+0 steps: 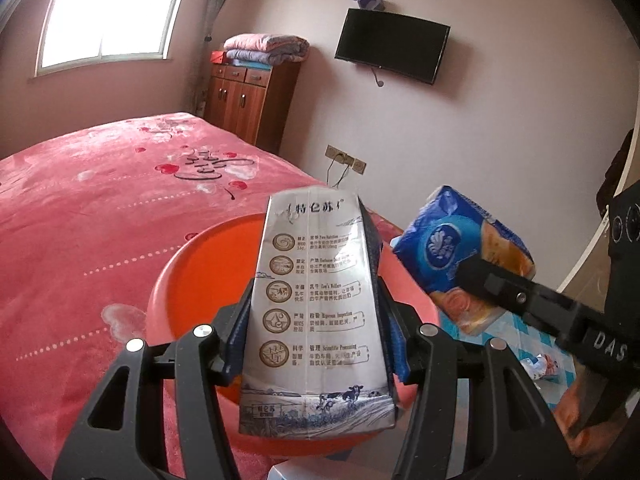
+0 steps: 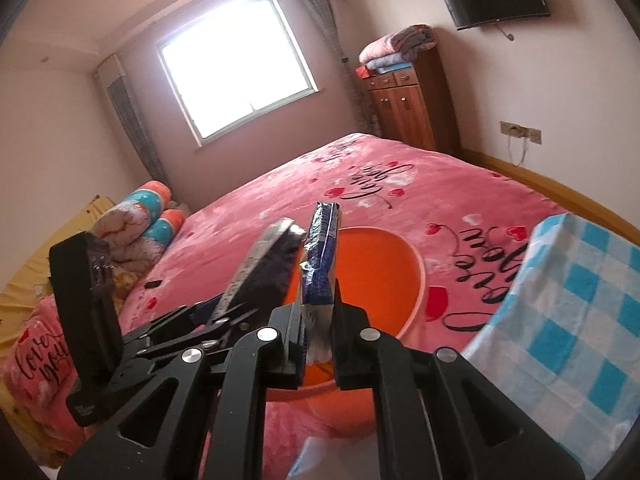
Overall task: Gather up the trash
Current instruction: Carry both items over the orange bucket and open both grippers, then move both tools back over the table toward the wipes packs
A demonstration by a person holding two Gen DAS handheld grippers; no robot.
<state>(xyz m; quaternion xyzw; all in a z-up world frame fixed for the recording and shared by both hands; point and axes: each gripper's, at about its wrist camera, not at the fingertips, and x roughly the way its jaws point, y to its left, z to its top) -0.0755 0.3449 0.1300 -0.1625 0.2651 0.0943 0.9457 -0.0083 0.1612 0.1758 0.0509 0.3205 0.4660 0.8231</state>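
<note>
Trash fills both our jaws above the orange basin (image 1: 192,264) on the bed: left gripper (image 1: 316,332) clamps a light, crushable milk carton (image 1: 316,300) at its sides, right gripper (image 2: 318,320) pinches a soft, slippery tissue pack (image 2: 320,256) by one end.

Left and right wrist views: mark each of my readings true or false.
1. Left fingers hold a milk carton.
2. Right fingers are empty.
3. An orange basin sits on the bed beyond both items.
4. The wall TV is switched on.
1. True: the left gripper clamps the milk carton.
2. False: the right gripper is shut on a blue tissue pack.
3. True: the orange basin rests on the pink bed.
4. False: the TV screen is dark.
</note>
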